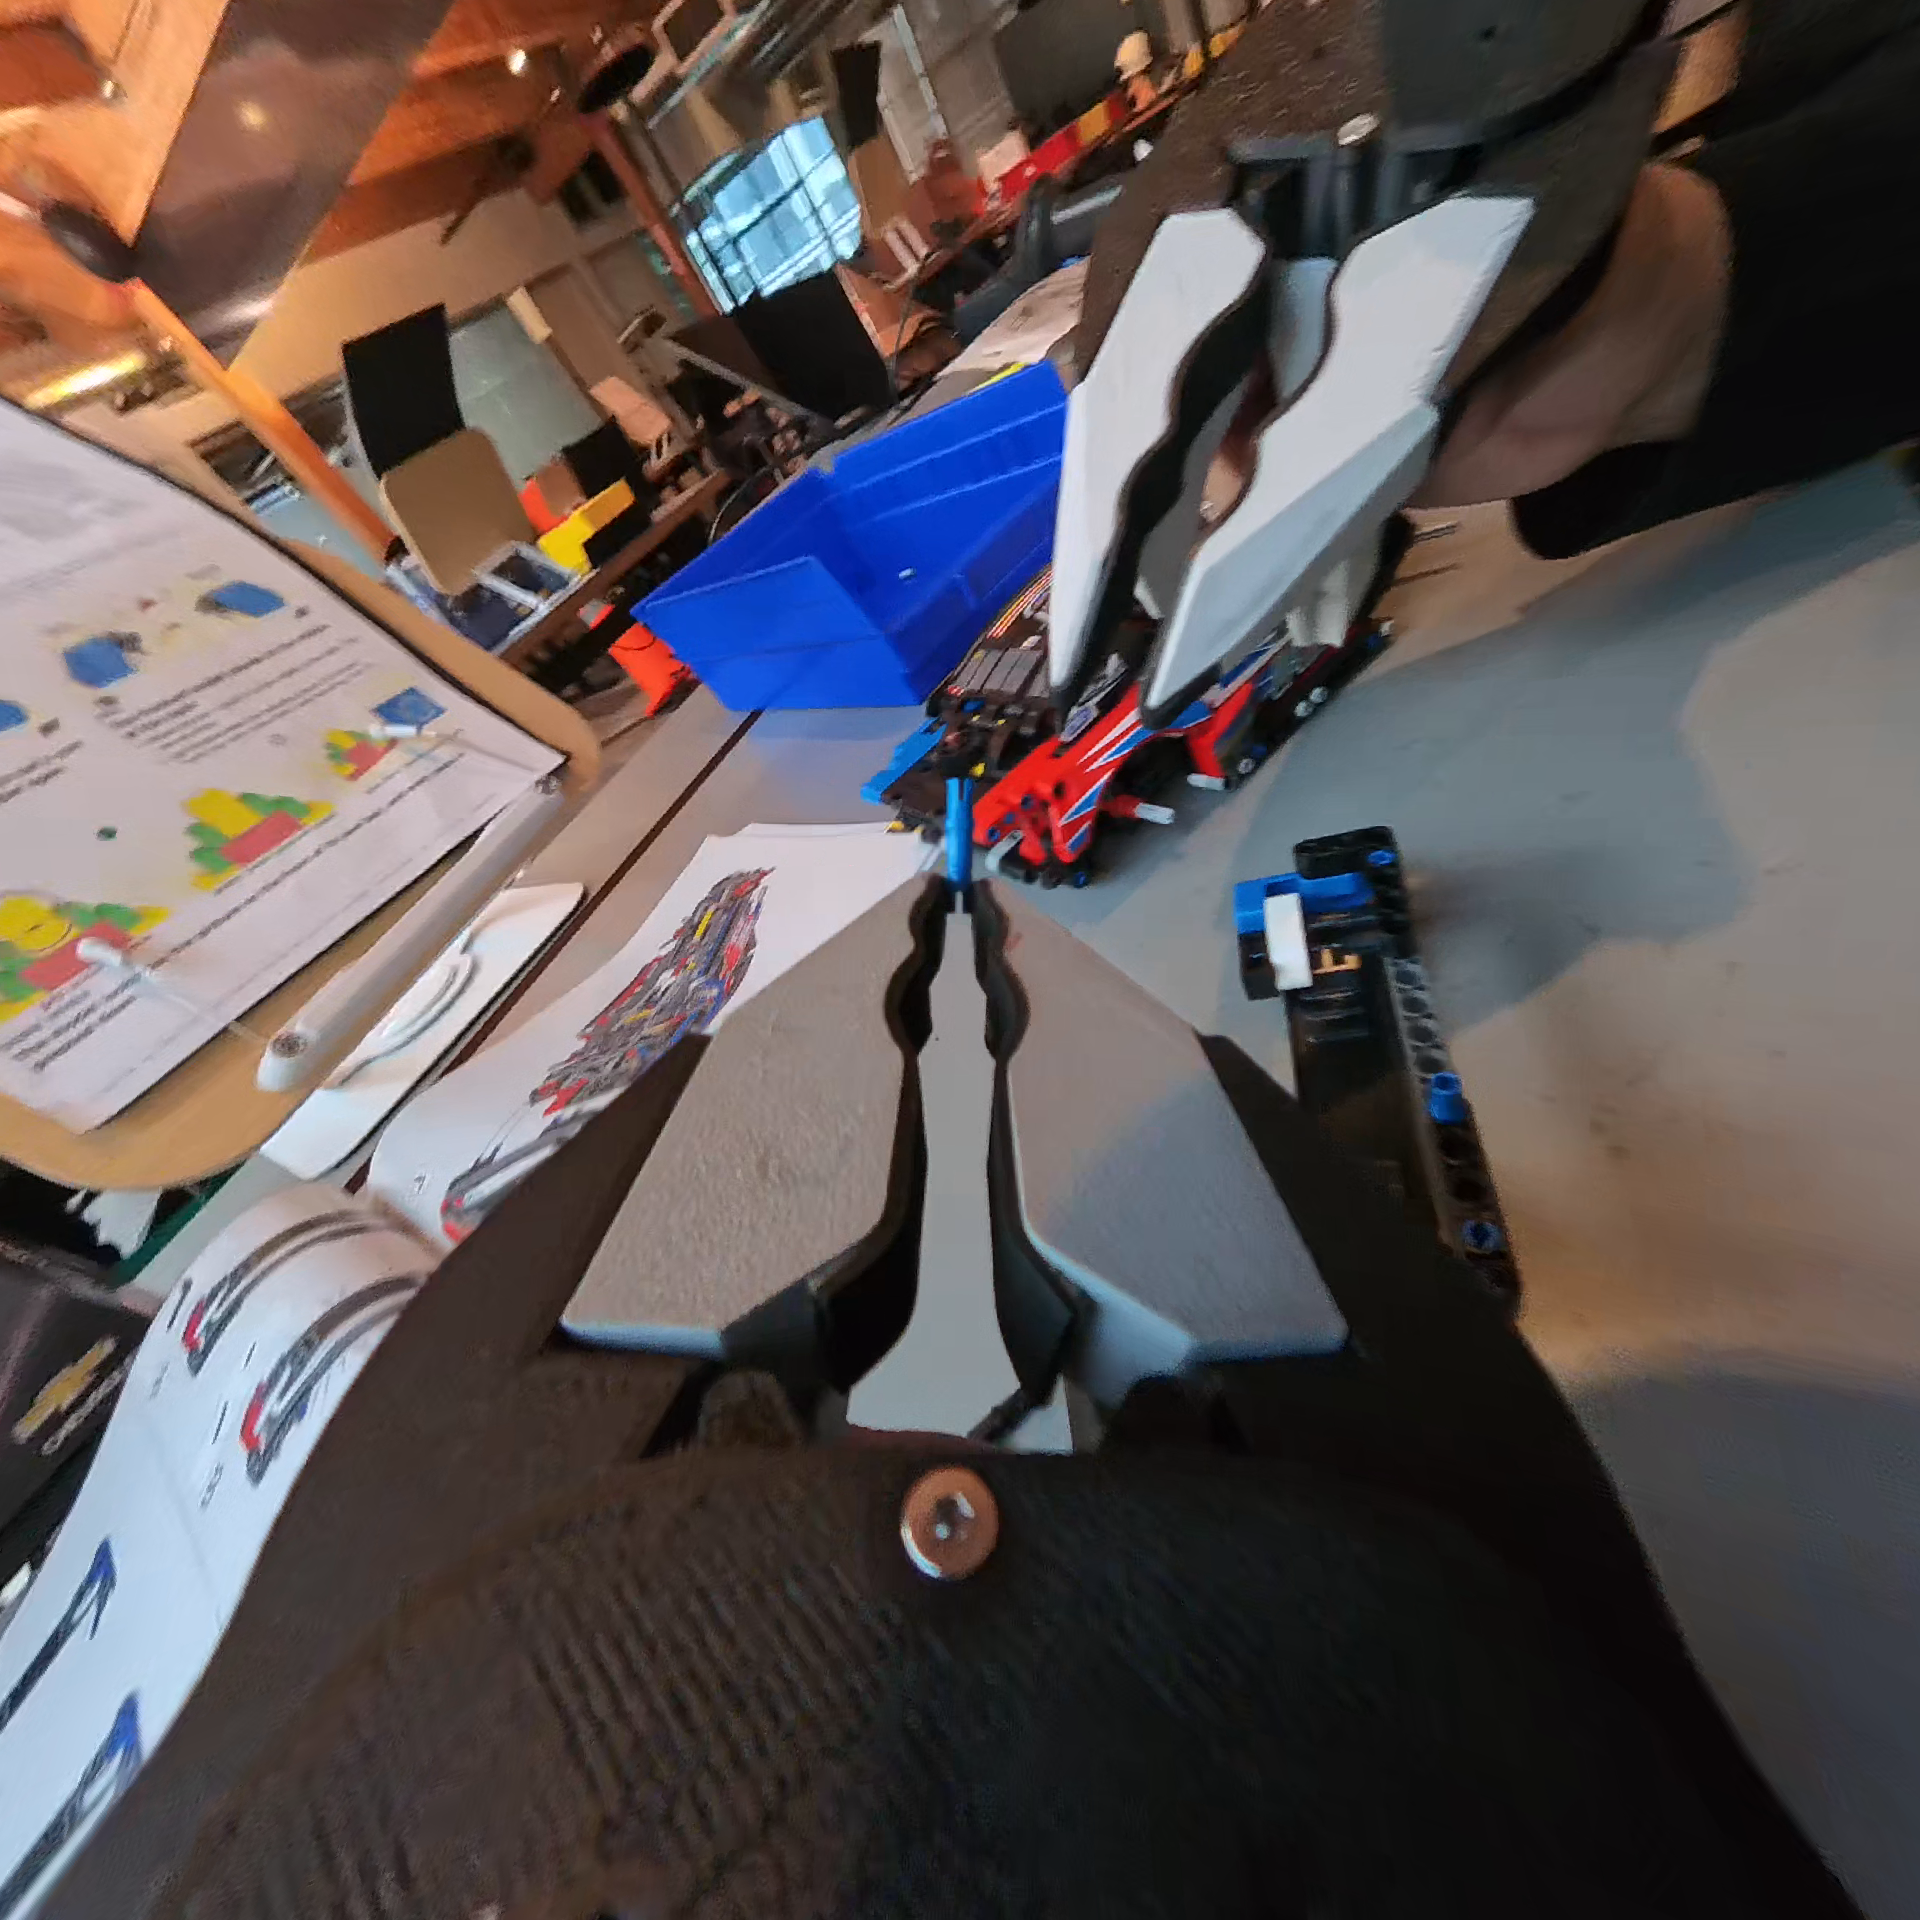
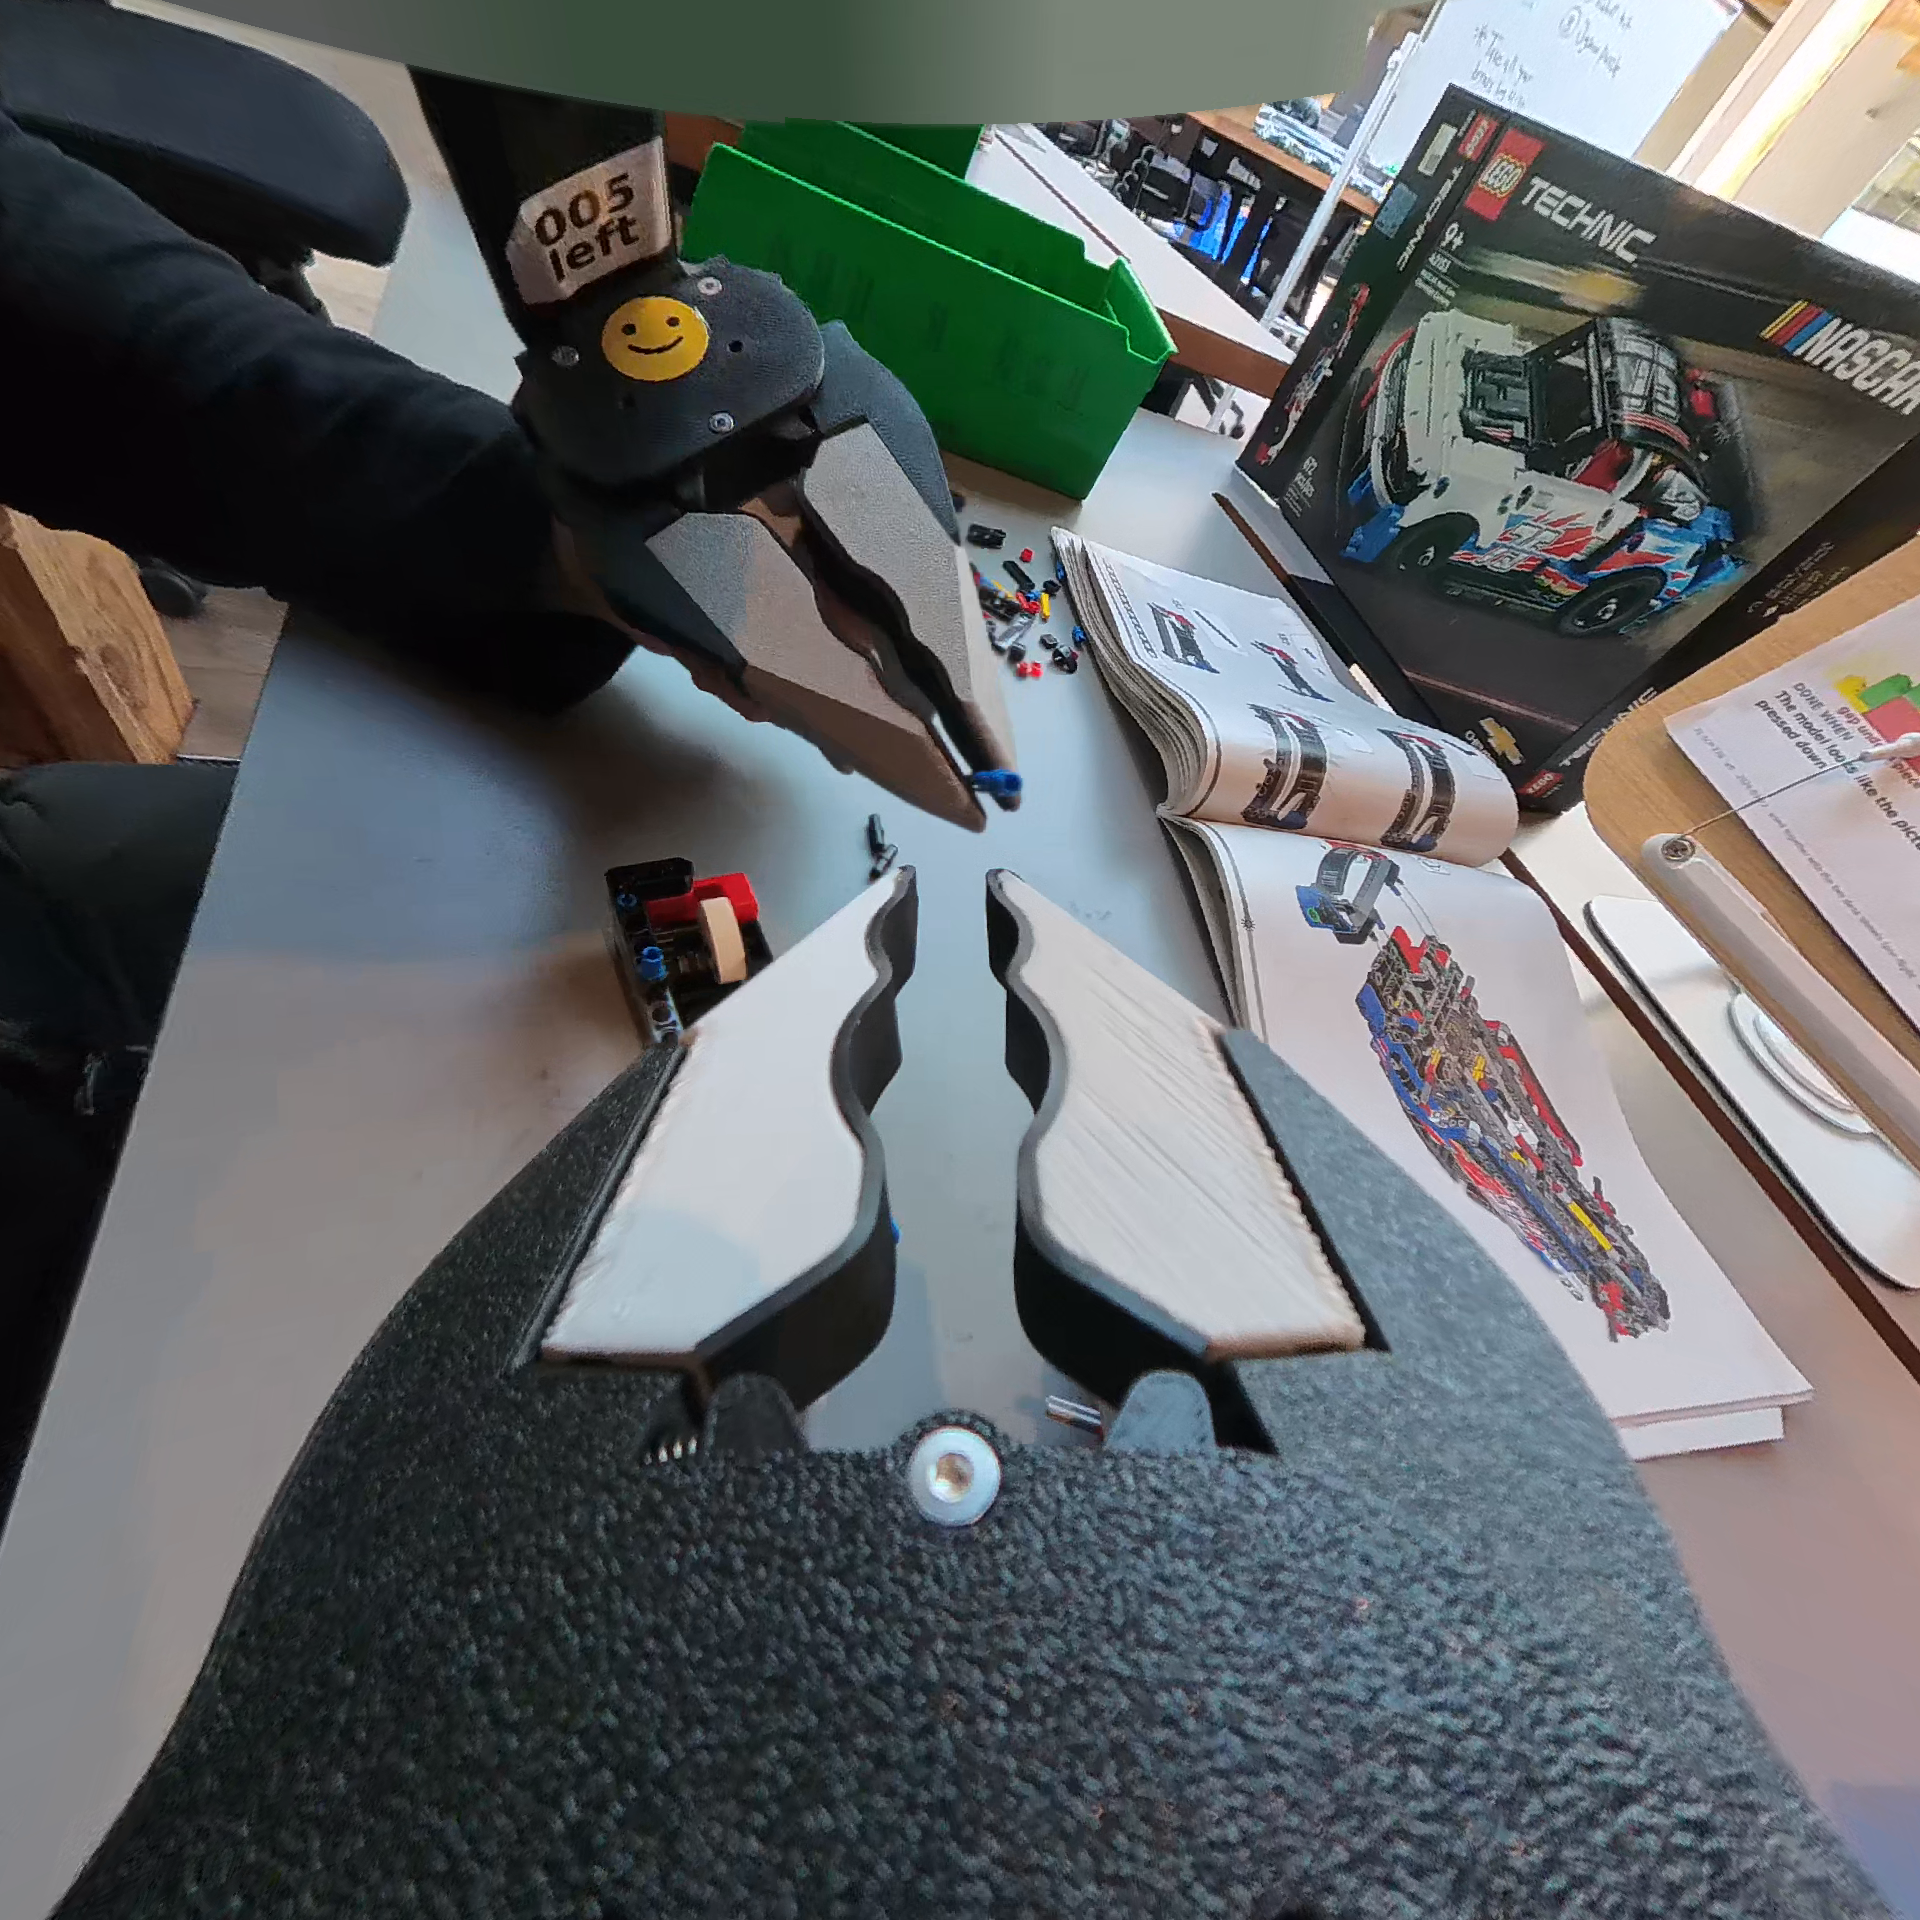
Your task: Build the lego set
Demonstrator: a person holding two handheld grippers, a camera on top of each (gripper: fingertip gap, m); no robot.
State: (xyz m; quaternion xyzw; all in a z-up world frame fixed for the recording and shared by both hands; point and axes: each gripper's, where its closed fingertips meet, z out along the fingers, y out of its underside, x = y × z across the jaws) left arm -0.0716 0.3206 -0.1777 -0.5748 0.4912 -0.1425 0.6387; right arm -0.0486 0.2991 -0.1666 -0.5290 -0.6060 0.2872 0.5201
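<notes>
Lying across a grey table: an open instruction booklet right of the right-hand jaws, a small black-and-red subassembly left of them, loose pieces scattered ahead, a green bin and set box standing beyond.

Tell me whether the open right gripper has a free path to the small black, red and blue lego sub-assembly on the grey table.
Probably yes: the right gripper is empty, and the sub-assembly lies uncovered nearby.
</notes>
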